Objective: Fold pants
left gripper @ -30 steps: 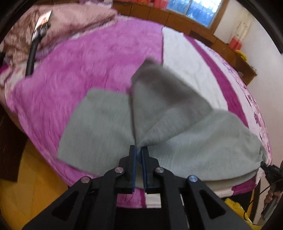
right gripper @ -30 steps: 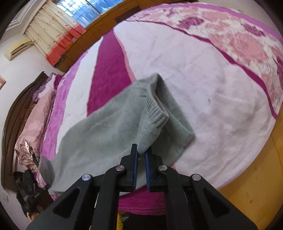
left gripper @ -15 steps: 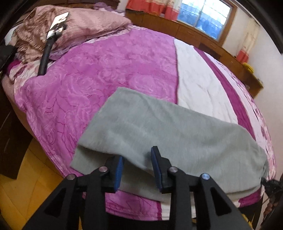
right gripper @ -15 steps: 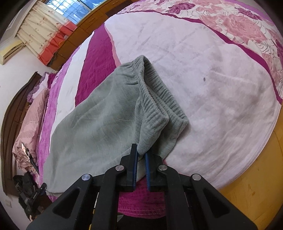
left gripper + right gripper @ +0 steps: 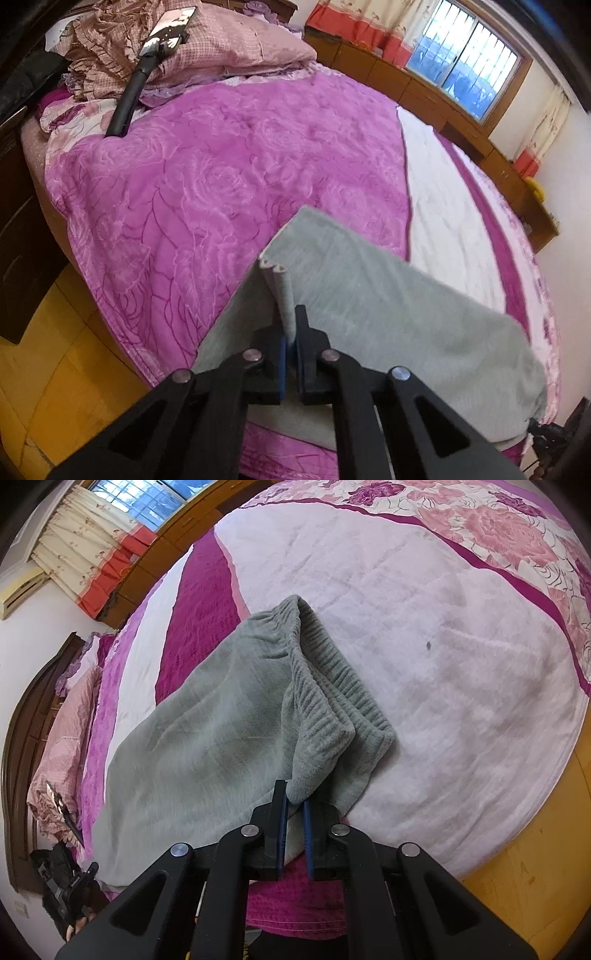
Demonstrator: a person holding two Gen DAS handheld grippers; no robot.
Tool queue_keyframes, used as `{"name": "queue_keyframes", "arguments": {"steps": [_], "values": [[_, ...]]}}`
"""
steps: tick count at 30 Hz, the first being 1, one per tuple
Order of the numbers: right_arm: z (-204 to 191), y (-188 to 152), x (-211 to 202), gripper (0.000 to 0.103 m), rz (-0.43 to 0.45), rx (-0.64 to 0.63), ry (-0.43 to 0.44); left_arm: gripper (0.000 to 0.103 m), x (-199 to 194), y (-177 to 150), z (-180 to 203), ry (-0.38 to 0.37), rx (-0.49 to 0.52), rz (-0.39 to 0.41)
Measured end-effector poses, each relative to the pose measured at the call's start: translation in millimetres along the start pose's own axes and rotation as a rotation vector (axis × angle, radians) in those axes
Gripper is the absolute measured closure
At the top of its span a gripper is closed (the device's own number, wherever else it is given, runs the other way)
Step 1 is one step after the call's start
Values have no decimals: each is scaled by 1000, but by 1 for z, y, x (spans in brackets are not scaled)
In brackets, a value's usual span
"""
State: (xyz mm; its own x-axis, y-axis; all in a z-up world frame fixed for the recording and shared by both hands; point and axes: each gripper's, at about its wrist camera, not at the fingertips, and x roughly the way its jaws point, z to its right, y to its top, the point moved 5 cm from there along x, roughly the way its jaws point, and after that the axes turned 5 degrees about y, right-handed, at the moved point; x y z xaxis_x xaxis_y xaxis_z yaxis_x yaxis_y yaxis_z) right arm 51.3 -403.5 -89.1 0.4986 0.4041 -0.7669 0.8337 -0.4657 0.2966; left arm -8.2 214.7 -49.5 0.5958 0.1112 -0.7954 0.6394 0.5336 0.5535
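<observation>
Grey fleece pants (image 5: 207, 731) lie flat on the bed's purple-and-white blanket (image 5: 221, 177), already doubled lengthwise. Long axis runs from the ribbed waistband (image 5: 332, 686) at the right gripper (image 5: 294, 805) out toward 10 o'clock, to the leg hems (image 5: 280, 280) at the left gripper (image 5: 291, 332). Each gripper pinches its own end; cloth sits at 12 o'clock off both tips. Versus half a second back: left jaws were spread over the hem, now clamped on it; right unchanged.

Soft daylight from the window (image 5: 465, 70); sharp centres, strong fisheye bending and dark corners.
</observation>
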Motion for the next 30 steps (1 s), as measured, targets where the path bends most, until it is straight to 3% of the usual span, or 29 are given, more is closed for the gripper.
{"name": "queue_keyframes", "arguments": {"steps": [4, 8, 17, 23, 28, 30], "values": [[-14, 11, -20, 102, 60, -36, 18, 100, -31, 10, 8, -33, 36, 44], [-21, 11, -40, 103, 84, -90, -6, 100, -49, 6, 10, -34, 90, 36], [10, -2, -25, 103, 42, -54, -89, 100, 5, -28, -21, 15, 41, -116], [13, -3, -22, 103, 31, -67, -113, 95, 3, -27, -17, 46, 98, -101], [19, -3, -38, 103, 34, -101, -216, 94, -15, -16, -22, 81, 97, -70], [20, -1, -48, 103, 59, -97, -197, 94, -26, -9, -24, 98, 96, -37]]}}
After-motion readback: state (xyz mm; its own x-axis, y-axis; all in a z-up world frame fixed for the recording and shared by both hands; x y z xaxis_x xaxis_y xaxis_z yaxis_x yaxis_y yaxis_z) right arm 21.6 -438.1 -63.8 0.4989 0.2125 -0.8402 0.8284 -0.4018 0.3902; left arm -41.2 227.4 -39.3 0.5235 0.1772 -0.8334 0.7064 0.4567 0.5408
